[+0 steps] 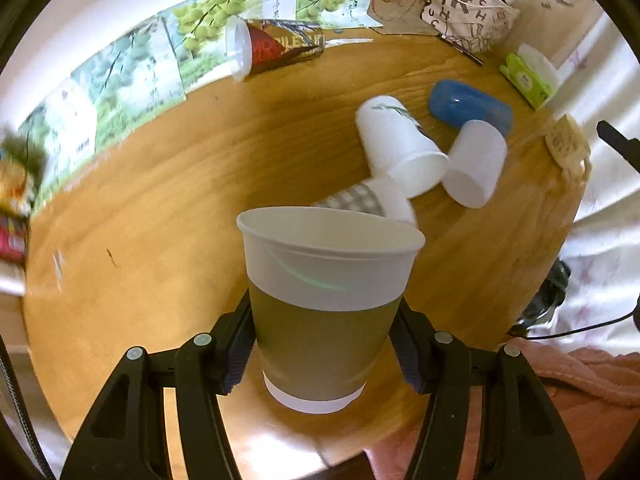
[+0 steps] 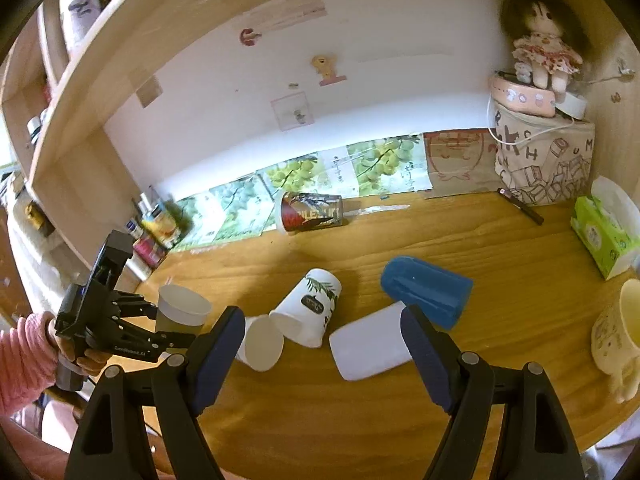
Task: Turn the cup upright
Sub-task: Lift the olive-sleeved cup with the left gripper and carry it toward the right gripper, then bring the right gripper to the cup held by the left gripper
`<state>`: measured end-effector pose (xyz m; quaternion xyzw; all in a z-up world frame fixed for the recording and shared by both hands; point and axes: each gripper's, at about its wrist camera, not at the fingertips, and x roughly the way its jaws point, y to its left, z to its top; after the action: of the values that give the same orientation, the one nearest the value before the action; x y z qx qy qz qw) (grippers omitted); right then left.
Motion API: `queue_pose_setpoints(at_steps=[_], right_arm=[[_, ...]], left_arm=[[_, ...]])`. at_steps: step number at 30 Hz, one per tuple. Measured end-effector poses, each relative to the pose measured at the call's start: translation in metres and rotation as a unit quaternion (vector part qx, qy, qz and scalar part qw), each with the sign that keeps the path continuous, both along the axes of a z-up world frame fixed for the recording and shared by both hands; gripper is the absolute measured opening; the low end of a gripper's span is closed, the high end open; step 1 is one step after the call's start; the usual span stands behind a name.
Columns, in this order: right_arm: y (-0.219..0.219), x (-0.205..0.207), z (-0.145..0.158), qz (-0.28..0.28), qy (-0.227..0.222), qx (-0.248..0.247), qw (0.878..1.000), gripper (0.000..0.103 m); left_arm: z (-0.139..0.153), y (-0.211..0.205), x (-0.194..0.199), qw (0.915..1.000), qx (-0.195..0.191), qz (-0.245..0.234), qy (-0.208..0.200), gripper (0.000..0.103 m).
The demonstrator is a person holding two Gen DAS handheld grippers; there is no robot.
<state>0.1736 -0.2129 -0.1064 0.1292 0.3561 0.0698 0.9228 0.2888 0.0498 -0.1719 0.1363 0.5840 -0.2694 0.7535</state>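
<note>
The left gripper (image 1: 324,344) is clasping an olive-banded white paper cup (image 1: 326,304) upright between its fingers, at the wooden counter (image 1: 168,200) edge; beyond it three white cups (one leaf-printed (image 1: 398,142)) are lying tipped beside a blue plastic tumbler (image 1: 470,106); the right gripper (image 2: 322,354), spread wide and holding nothing, is hovering over them; only its view is showing the doll (image 2: 542,56) and shelf.
</note>
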Motion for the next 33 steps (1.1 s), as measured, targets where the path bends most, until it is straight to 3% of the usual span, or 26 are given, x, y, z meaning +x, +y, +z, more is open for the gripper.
queue_pose_setpoints(at_steps=[9, 18, 26, 33], right_arm=[[-0.012, -0.017, 0.001, 0.058, 0.009, -0.009, 0.998, 0.081], [-0.012, -0.026, -0.011, 0.109, 0.033, -0.01, 0.993, 0.081], [-0.012, -0.025, -0.023, 0.135, 0.064, -0.005, 0.989, 0.081], [-0.012, -0.017, -0.035, 0.141, 0.098, -0.005, 0.985, 0.081]], left_arm=[[-0.014, -0.022, -0.046, 0.996, -0.016, 0.085, 0.021, 0.064], [-0.023, -0.063, -0.057, 0.9912, -0.004, 0.12, 0.056, 0.065], [-0.035, -0.071, -0.057, 0.9774, -0.013, 0.181, 0.108, 0.065], [-0.046, -0.075, -0.057, 0.9692, -0.007, 0.213, 0.124, 0.065]])
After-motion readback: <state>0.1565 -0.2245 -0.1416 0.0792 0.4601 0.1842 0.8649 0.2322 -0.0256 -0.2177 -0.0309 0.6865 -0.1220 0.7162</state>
